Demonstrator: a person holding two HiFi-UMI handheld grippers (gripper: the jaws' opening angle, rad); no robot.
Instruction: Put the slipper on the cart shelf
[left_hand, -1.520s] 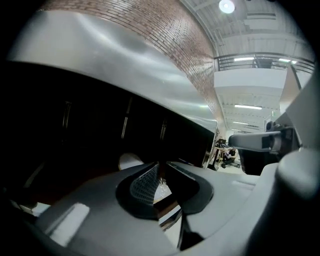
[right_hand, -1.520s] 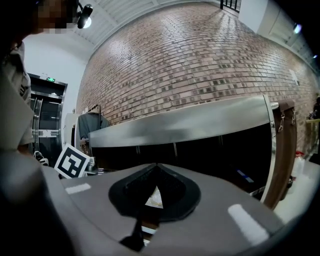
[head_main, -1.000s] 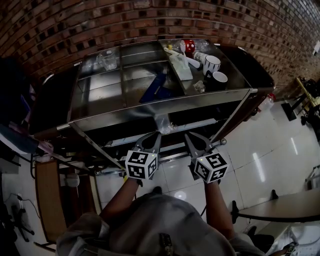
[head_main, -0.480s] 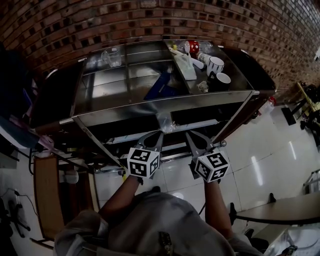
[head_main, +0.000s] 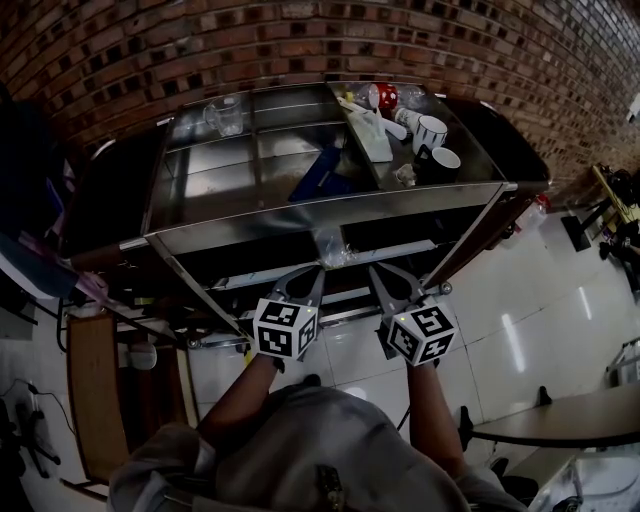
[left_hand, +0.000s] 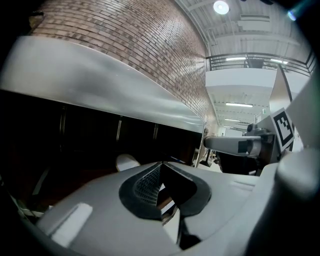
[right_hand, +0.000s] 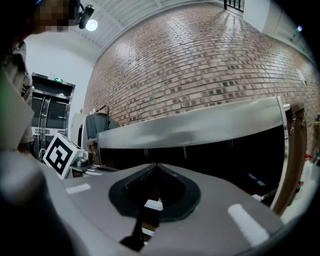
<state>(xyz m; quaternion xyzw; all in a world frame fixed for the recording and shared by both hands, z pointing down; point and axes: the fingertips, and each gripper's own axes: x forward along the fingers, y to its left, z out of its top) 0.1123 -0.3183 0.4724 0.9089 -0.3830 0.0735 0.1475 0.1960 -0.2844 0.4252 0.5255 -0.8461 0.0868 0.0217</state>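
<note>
The left hand-held gripper (head_main: 309, 278) and right hand-held gripper (head_main: 384, 278) are both pressed together and empty. What looks like the blue slipper (head_main: 320, 176) lies ahead and above on the cart (head_main: 330, 216). Spread the jaws before reaching.

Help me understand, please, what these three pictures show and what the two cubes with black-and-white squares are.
No robot here: a person holds a two-jaw gripper in each hand; the cubes are part of them. The wide picture comes from a camera on the person's head, looking down at the left gripper and right gripper before a metal cart. The other two come from cameras riding on the grippers, looking along their jaws. Both grippers are shut and empty. On the cart's top lie two mugs, a glass jug and a blue item, possibly the slipper.
</note>
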